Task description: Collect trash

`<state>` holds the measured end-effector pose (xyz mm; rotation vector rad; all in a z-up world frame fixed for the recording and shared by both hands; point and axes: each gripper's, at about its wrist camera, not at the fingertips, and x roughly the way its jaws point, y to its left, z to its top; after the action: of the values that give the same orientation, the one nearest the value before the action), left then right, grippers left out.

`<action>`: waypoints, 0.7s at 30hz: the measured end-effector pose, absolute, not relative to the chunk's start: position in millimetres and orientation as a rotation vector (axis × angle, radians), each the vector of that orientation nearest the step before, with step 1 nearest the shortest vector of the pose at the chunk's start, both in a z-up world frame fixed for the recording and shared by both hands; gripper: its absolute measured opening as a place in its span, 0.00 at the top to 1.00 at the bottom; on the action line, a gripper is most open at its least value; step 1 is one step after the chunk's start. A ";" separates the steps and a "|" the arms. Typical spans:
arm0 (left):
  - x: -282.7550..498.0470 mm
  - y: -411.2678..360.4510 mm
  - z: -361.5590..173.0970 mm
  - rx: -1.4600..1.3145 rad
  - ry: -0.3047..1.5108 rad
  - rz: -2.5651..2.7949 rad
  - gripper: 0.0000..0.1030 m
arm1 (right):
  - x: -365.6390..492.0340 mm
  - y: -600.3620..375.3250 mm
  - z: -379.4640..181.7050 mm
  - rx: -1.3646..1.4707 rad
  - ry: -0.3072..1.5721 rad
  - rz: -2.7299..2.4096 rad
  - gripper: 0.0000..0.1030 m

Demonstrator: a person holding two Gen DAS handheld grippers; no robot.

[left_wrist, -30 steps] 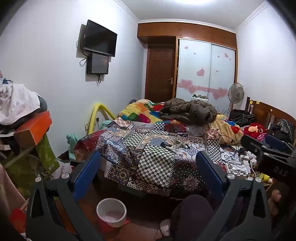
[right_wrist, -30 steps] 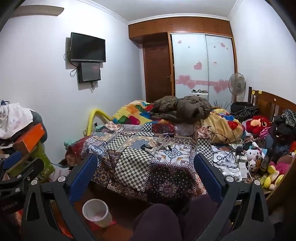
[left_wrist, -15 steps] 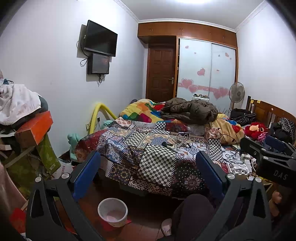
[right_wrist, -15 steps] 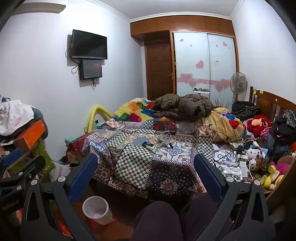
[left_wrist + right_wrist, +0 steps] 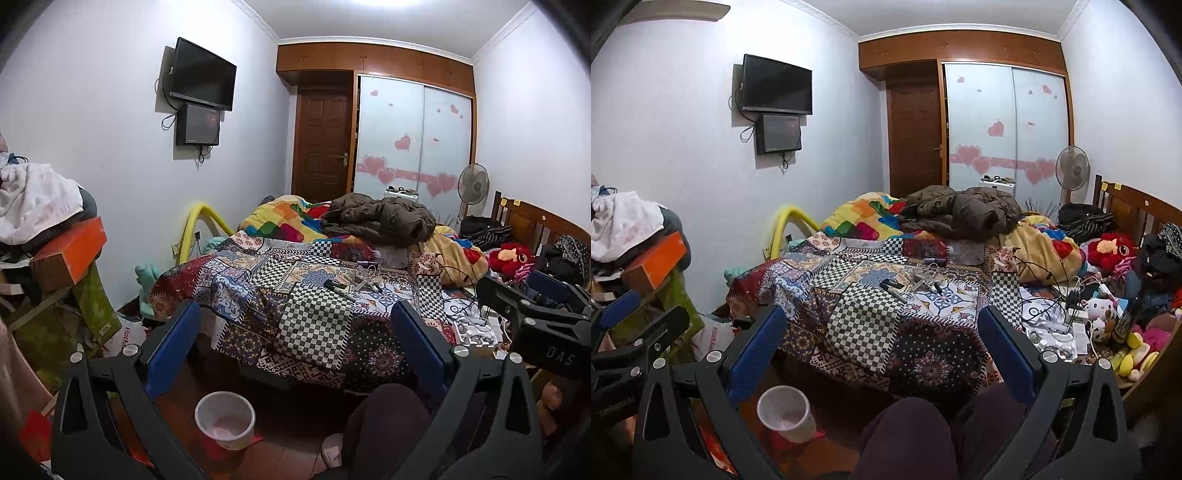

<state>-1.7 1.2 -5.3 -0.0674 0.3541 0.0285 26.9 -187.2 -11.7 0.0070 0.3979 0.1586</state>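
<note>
A small white bin [image 5: 225, 419] [image 5: 786, 412] with a pink liner stands on the floor before the bed. Small loose items, pens and wrappers [image 5: 351, 286] [image 5: 916, 282], lie on the patchwork quilt [image 5: 295, 295] [image 5: 871, 306]. My left gripper [image 5: 295, 343] is open, raised in front of the bed, with nothing between its blue pads. My right gripper [image 5: 879, 339] is open too, beside it and equally empty. Each gripper shows at the edge of the other's view. The person's knees [image 5: 905, 432] sit low between the fingers.
Clothes and an orange box [image 5: 70, 254] pile up on the left. Cables, chargers and plush toys [image 5: 1071, 317] crowd the bed's right side by the wooden headboard [image 5: 1137, 206]. A jacket [image 5: 384, 218] and blankets lie further back. A fan [image 5: 1071, 166] stands near the wardrobe.
Both views have crept slightly forward and upward toward the bed. Both grippers stay open and empty.
</note>
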 end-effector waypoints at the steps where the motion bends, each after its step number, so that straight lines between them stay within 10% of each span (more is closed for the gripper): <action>1: -1.7 1.2 -5.6 -0.066 0.354 0.030 0.00 | 27.4 -186.2 -12.0 0.004 0.400 0.160 0.00; 21: -2.5 7.5 -10.1 -0.081 0.358 0.036 0.00 | 23.2 -179.0 -14.3 -0.021 0.400 0.170 0.00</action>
<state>-2.5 7.5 -10.1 -0.0809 0.3580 0.0363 23.2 -179.0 -14.3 -0.0205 0.4000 0.1704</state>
